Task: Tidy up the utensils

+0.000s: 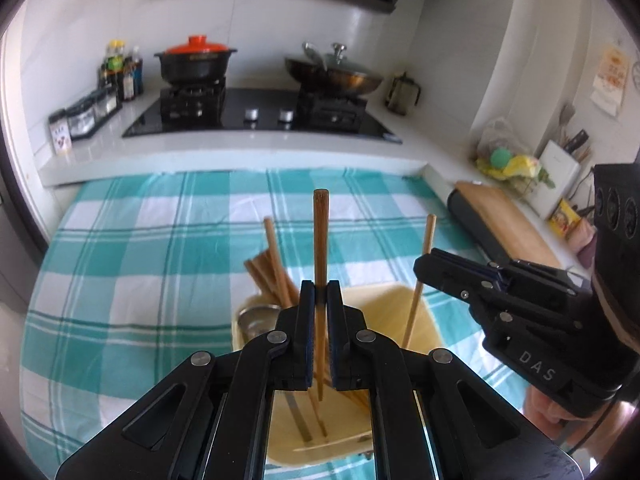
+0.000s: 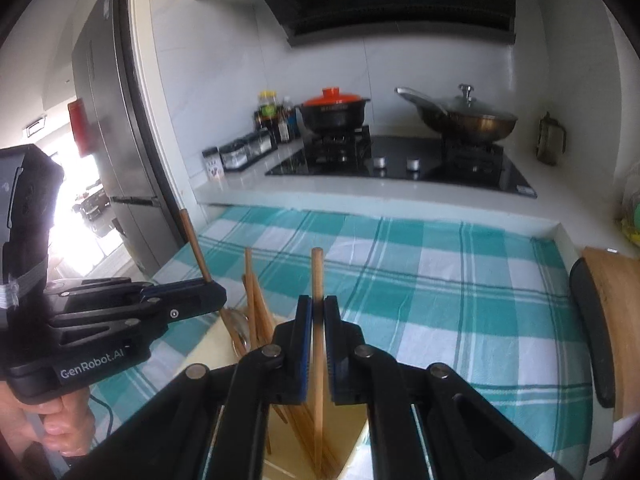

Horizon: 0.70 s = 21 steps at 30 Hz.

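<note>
My left gripper (image 1: 320, 294) is shut on a brown wooden chopstick (image 1: 321, 236) that stands upright, its lower end over a yellow tray (image 1: 416, 312). My right gripper (image 2: 318, 308) is shut on another wooden chopstick (image 2: 317, 276), also upright over the yellow tray (image 2: 280, 432). In the left wrist view the right gripper (image 1: 424, 270) is at the right with its chopstick (image 1: 427, 236). In the right wrist view the left gripper (image 2: 218, 294) is at the left with its chopstick (image 2: 194, 246). More chopsticks (image 1: 270, 268) stand in a metal cup (image 1: 256, 318) at the tray's left.
A teal and white checked cloth (image 1: 132, 240) covers the counter. Behind it is a raised hob with a red-lidded black pot (image 1: 196, 60) and a wok (image 1: 334, 74). A wooden cutting board (image 1: 508, 220) lies at the right, a fridge (image 2: 116, 128) at the left.
</note>
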Tool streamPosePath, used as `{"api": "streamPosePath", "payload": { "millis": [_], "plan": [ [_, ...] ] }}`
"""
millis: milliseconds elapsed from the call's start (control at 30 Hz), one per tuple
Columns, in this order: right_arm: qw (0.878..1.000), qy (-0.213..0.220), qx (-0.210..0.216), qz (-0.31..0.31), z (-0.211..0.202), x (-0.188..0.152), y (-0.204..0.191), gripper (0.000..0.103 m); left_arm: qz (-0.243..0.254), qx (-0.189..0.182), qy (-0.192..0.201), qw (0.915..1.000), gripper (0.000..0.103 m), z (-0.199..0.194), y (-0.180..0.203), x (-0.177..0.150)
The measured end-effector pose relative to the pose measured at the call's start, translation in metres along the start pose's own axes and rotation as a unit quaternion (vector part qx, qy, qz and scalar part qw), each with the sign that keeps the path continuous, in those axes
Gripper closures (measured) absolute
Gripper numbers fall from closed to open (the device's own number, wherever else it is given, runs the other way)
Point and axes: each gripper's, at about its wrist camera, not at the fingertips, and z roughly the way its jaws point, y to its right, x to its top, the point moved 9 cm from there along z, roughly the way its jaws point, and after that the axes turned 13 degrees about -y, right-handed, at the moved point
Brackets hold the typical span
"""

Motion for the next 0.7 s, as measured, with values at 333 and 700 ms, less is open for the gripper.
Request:
{"api": "streamPosePath", "payload": {
  "millis": [333,700],
  "plan": [
    [0.998,-0.030,0.007,0.050,0.007,-0.015,0.017,0.063,-0.013,0.053,0.032,0.9980,0.028,-0.029,-0.015,-0.006],
    [0.998,0.015,-0.017,0.061,-0.105,-0.069,-0.011,0.023,0.005,0.201,0.118,0.9725,0.001,-0.126,0.003,-0.059]
  ]
}}
